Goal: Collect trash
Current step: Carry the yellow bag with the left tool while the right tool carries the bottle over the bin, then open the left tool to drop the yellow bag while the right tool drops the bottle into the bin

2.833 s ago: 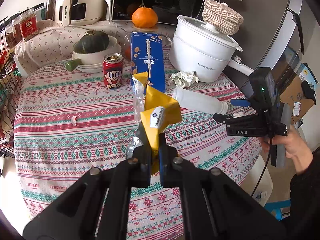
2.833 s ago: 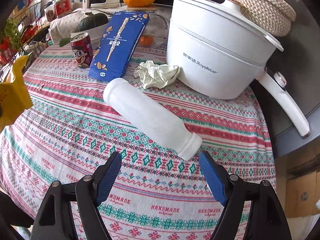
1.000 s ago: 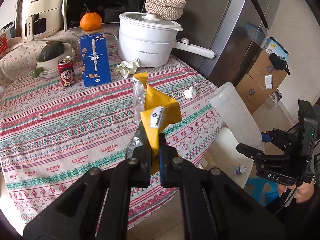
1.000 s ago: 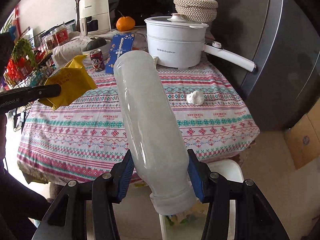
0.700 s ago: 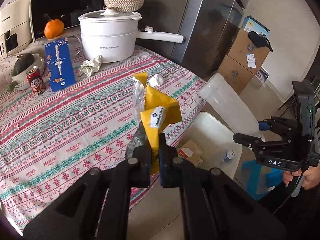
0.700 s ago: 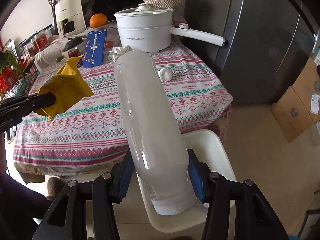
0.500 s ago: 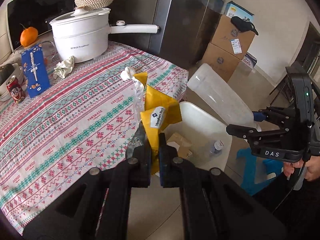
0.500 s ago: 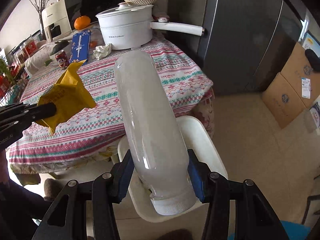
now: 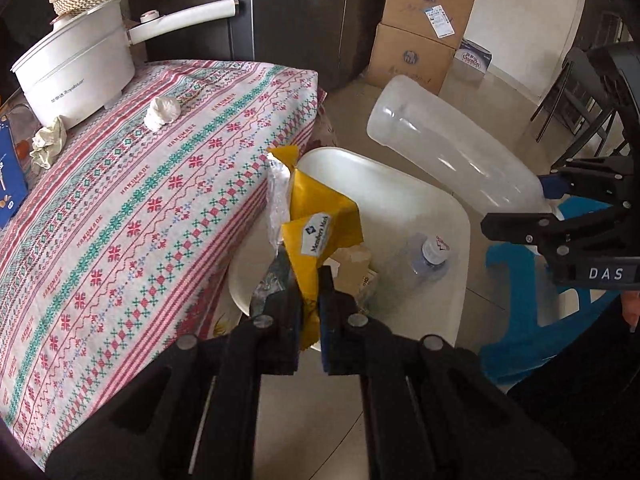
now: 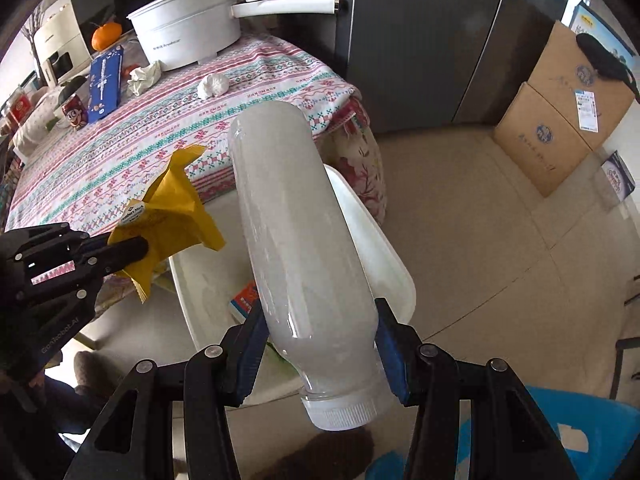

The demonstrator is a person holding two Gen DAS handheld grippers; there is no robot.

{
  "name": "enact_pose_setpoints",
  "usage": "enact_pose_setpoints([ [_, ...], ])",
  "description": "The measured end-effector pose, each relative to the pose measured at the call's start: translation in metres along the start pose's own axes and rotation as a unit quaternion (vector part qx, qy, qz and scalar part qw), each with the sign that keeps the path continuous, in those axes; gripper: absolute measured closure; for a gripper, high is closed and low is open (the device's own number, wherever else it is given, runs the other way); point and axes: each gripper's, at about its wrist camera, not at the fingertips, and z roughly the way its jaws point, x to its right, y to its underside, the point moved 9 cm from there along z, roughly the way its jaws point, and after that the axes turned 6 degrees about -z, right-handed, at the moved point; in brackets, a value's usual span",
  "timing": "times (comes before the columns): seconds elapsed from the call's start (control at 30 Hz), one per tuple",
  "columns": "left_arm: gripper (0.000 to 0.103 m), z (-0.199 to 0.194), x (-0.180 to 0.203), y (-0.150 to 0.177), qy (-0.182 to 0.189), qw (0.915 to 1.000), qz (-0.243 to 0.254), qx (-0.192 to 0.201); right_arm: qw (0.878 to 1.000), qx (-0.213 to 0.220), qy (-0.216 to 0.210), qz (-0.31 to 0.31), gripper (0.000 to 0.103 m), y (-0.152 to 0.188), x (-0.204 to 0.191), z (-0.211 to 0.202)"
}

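Closest to the left cam, the left gripper [image 9: 308,280] is pinched tight on a yellow wrapper [image 9: 320,236], which sticks up from between the fingers with a bit of silvery foil on its left side and a white Member's Mark label facing the lens. On the other side, the right gripper [image 10: 320,328] is clamped around a big white bottle [image 10: 296,224] down near the cap end, cap pointing back at the camera, fat end pointing away and up. Both are held over a white bin [image 9: 444,216] sitting on the floor just beside the table [image 9: 132,200] edge. Down inside the bin you can see a small clear bottle [image 9: 430,254] and some cardboardy scraps, and the right cam catches a small printed packet in there too. Further out on the striped tablecloth there's a white tissue wad [image 9: 162,111], then a crumpled paper [image 9: 48,142] right next to a white pot [image 9: 76,68], with a woven lid thing on top of it. The right cam also shows a blue box [image 10: 105,80], a red can [image 10: 75,112] and an orange [image 10: 106,36] toward the back. Beyond the bin, stacked cardboard boxes [image 9: 416,28] stand against the wall.
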Motion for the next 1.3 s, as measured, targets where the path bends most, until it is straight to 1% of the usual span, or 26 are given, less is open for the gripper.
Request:
enact_pose_setpoints([
  [0.13, 0.089, 0.007, 0.005, -0.002, -0.002, 1.0000, 0.003, 0.005, 1.000, -0.009, 0.003, 0.008, 0.050, 0.005, 0.007, 0.004],
  [0.17, 0.084, 0.007, 0.006, -0.002, -0.004, 1.0000, 0.004, 0.005, 1.000, -0.009, 0.003, 0.010, 0.050, 0.006, 0.008, 0.005],
  [0.2, 0.081, 0.007, 0.007, -0.003, -0.004, 1.0000, 0.006, 0.004, 1.000, -0.009, 0.002, 0.011, 0.050, 0.006, 0.010, 0.005],
  [0.27, 0.065, 0.006, 0.005, -0.003, -0.012, 0.9999, 0.008, 0.004, 1.000, -0.009, 0.002, 0.014, 0.050, 0.005, 0.011, 0.005],
  [0.33, 0.056, 0.002, 0.002, -0.004, -0.021, 0.9997, 0.008, 0.007, 1.000, -0.010, 0.001, 0.015, 0.050, 0.004, 0.011, 0.006],
  [0.4, 0.051, -0.003, -0.005, -0.005, -0.031, 0.9995, 0.006, 0.009, 1.000, -0.011, 0.001, 0.014, 0.050, 0.003, 0.009, 0.007],
  [0.47, 0.044, -0.009, -0.014, -0.006, -0.046, 0.9989, -0.002, 0.009, 1.000, -0.013, 0.000, 0.011, 0.050, 0.001, 0.005, 0.008],
  [0.5, 0.042, -0.013, -0.021, -0.006, -0.054, 0.9985, -0.009, 0.009, 1.000, -0.014, 0.000, 0.008, 0.050, 0.001, 0.004, 0.009],
  [0.57, 0.033, -0.020, -0.032, -0.006, -0.064, 0.9976, -0.024, 0.010, 1.000, -0.018, -0.003, 0.003, 0.050, -0.001, -0.001, 0.012],
  [0.67, 0.025, -0.030, -0.048, -0.005, -0.077, 0.9961, -0.043, 0.011, 0.999, -0.032, -0.004, -0.009, 0.050, 0.000, -0.011, 0.020],
  [0.77, 0.022, -0.035, -0.059, -0.002, -0.084, 0.9948, -0.056, 0.011, 0.998, -0.056, -0.005, -0.020, 0.050, 0.002, -0.022, 0.034],
  [0.9, 0.021, -0.040, -0.068, 0.003, -0.089, 0.9939, -0.065, 0.010, 0.997, -0.076, -0.005, -0.034, 0.050, 0.002, -0.036, 0.049],
  [1.07, 0.021, -0.047, -0.073, 0.004, -0.093, 0.9935, -0.064, 0.014, 0.996, -0.076, -0.011, -0.041, 0.050, -0.003, -0.048, 0.056],
  [1.2, 0.020, -0.051, -0.078, 0.003, -0.097, 0.9930, -0.066, 0.017, 0.996, -0.080, -0.017, -0.034, 0.049, -0.007, -0.054, 0.058],
  [1.23, 0.020, -0.052, -0.080, 0.003, -0.097, 0.9928, -0.068, 0.017, 0.996, -0.081, -0.017, -0.032, 0.048, -0.009, -0.053, 0.059],
  [1.3, 0.020, -0.053, -0.084, 0.004, -0.098, 0.9924, -0.072, 0.016, 0.997, -0.074, -0.020, -0.027, 0.041, -0.014, -0.053, 0.056],
])
